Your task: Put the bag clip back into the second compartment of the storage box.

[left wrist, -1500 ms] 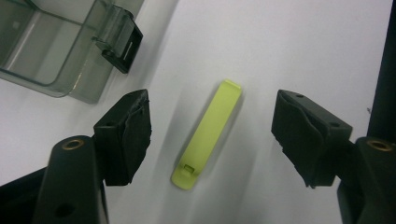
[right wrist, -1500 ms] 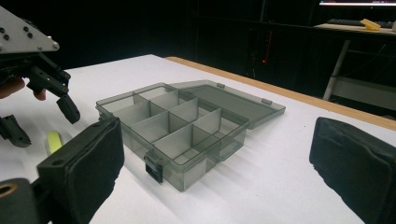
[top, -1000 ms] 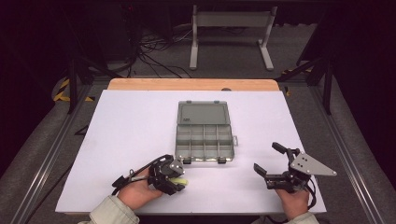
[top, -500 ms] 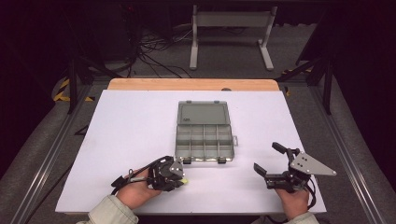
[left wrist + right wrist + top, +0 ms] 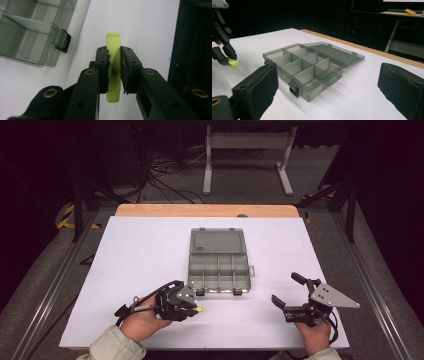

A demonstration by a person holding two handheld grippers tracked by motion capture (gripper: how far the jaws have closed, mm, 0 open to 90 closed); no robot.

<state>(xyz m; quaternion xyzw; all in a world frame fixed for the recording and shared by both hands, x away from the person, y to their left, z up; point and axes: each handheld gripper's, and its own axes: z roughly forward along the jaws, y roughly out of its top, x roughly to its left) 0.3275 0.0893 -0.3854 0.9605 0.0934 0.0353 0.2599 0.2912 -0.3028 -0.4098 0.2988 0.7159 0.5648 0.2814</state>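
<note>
White counter [image 5: 150, 250]: carrying all items. Compartment box [image 5: 218, 261]: sitting mid-counter, lid lying open, cells looking empty. Right tool [image 5: 295, 295]: resting near right edge, jaws standing wide apart, unchanged. Left tool [image 5: 114, 65]: clamping yellow-green clip [image 5: 113, 47], now shifting slightly leftward, just off box's near corner; likely preparing clip's transfer into cell.

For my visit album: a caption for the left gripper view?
Left gripper pinching a yellow-green strip above the white table, beside an open compartment box.
</note>
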